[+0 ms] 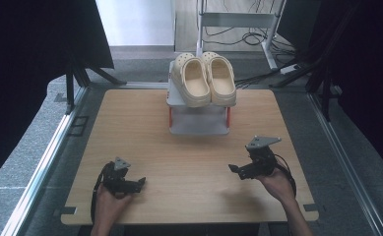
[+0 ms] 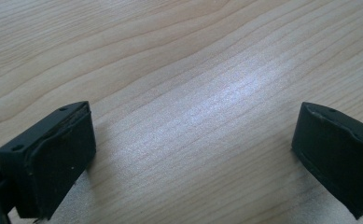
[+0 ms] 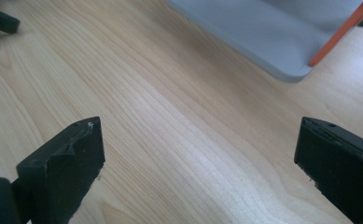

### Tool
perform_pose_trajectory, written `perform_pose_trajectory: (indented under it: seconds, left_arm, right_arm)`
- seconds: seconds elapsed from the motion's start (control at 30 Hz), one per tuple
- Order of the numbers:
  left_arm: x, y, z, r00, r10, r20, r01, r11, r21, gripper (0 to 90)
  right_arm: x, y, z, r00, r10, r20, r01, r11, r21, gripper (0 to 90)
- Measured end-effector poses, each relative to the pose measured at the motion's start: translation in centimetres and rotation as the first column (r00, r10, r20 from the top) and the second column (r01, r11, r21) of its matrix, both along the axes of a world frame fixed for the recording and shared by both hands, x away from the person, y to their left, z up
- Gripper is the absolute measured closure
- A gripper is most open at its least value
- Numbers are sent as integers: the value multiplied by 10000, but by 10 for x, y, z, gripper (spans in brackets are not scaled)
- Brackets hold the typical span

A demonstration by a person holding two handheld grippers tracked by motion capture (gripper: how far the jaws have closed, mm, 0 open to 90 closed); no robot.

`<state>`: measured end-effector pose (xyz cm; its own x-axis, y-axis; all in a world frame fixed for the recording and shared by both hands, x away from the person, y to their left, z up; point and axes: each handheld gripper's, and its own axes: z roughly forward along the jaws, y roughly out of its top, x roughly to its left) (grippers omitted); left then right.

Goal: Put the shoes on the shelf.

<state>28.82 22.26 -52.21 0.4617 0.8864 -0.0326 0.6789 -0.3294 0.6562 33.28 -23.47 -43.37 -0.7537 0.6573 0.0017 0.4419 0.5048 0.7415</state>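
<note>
A pair of cream clogs (image 1: pixel 205 78) rests side by side on top of a small grey two-level rack (image 1: pixel 199 125) with orange posts, at the far middle of the wooden table (image 1: pixel 130 128). My left gripper (image 1: pixel 139 184) lies low near the table's front left, open, with bare wood between its jaws (image 2: pixel 193 140). My right gripper (image 1: pixel 234 170) is held at the front right, also open over bare wood (image 3: pixel 198 158). In the right gripper view the rack's grey base (image 3: pixel 263 28) and an orange post (image 3: pixel 340 30) lie ahead.
Metal rails (image 1: pixel 46 157) run along both table sides, with grey carpet beyond. A white frame on legs (image 1: pixel 238 22) and cables (image 1: pixel 258 76) stand behind the table. Dark curtains (image 1: pixel 26 44) hang at left and right.
</note>
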Motion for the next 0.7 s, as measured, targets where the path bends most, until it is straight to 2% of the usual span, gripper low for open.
perform_pose_trajectory:
  seconds: [0.33, 0.57, 0.63, 0.7]
  left_arm:
    - [0, 0, 0, 10000, -1, -1, 1, 10000, 1, 0]
    - [0, 0, 0, 10000, 2, 0, -2, 10000, 2, 0]
    - [0, 0, 0, 10000, 5, -2, -5, 10000, -1, 0]
    - [0, 0, 0, 10000, 21, -3, -21, 10000, 4, 0]
  right_arm:
    - [-5, -3, -46, 9990, -391, -192, 392, 9992, 35, 27]
    - [-7, -2, -73, 9968, -591, -533, 600, 9981, 163, 25]
    - [-7, -1, -80, 9965, -568, -618, 575, 9983, 98, 22]
    - [-7, 1, -85, 9964, -600, -603, 589, 9981, -200, 0]
